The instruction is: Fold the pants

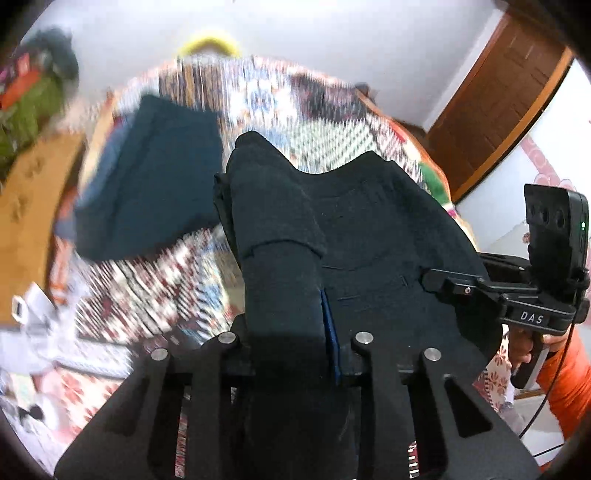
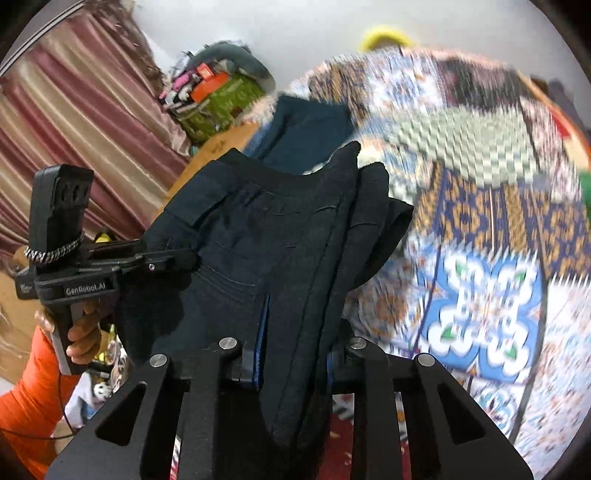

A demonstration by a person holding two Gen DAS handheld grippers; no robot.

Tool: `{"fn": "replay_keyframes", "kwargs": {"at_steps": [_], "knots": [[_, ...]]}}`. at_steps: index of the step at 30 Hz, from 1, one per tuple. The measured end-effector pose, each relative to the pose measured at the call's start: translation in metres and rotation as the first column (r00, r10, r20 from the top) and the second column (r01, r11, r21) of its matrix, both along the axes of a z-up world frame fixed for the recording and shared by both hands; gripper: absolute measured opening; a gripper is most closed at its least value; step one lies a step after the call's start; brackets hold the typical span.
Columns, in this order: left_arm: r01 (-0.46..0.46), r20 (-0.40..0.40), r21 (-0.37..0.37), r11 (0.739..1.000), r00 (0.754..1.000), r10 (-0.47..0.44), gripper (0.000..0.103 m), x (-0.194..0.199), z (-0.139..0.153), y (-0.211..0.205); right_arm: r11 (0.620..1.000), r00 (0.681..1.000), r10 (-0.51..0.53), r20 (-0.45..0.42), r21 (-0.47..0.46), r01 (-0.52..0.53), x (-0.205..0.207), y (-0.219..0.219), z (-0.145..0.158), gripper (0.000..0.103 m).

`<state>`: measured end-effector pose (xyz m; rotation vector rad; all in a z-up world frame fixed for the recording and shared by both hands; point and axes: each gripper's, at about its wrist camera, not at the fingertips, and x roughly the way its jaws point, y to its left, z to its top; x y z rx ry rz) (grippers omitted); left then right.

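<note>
Holding the black pants (image 1: pixel 369 236) up between you, your left gripper (image 1: pixel 295 332) and right gripper (image 2: pixel 295 347) are each clenched on the fabric above a patchwork bedspread (image 2: pixel 480 221). Folded teal cloth (image 1: pixel 155 173) lies on it. White wall (image 1: pixel 332 33), brown door (image 1: pixel 498 110) and striped curtain (image 2: pixel 74 110) surround you.

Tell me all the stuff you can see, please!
pants: one, black, held up between both grippers
folded cloth: one, dark teal, on the bedspread
bedspread: one, many-coloured patchwork, below the pants
curtain: one, pink and beige, far side
door: one, brown, by the wall
left gripper: one, black, clamped on pants
right gripper: one, black, clamped on pants
sleeve: orange, on the arm holding the left gripper
</note>
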<state>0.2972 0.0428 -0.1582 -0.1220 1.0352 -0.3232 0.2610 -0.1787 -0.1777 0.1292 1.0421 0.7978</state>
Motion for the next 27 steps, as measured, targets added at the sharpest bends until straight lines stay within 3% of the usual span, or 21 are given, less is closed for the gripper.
{"fn": "replay_keyframes", "kwargs": {"at_steps": [6, 15, 20, 27], "knots": [[-0.070, 0.151, -0.001, 0.998, 0.986, 0.069, 0.027, 0.009, 0.050, 0.026, 0.999, 0.991, -0.003, 0.136, 0.032, -0.002, 0.019, 0.024, 0.052, 0.021], [-0.150, 0.268, -0.024, 0.988, 0.951, 0.151, 0.027, 0.049, 0.086, 0.075, 0.999, 0.958, 0.023, 0.287, 0.024, -0.031, 0.050, 0.066, 0.095, 0.021], [-0.183, 0.297, -0.021, 0.983, 0.938, 0.181, 0.027, 0.080, 0.083, 0.105, 0.999, 0.948, 0.020, 0.319, 0.035, -0.033, 0.080, 0.091, 0.096, 0.021], [-0.236, 0.298, -0.002, 0.972, 0.927, 0.226, 0.026, 0.133, 0.051, 0.142, 0.999, 0.953, 0.023, 0.302, 0.036, -0.035, 0.136, 0.134, 0.069, 0.021]]}}
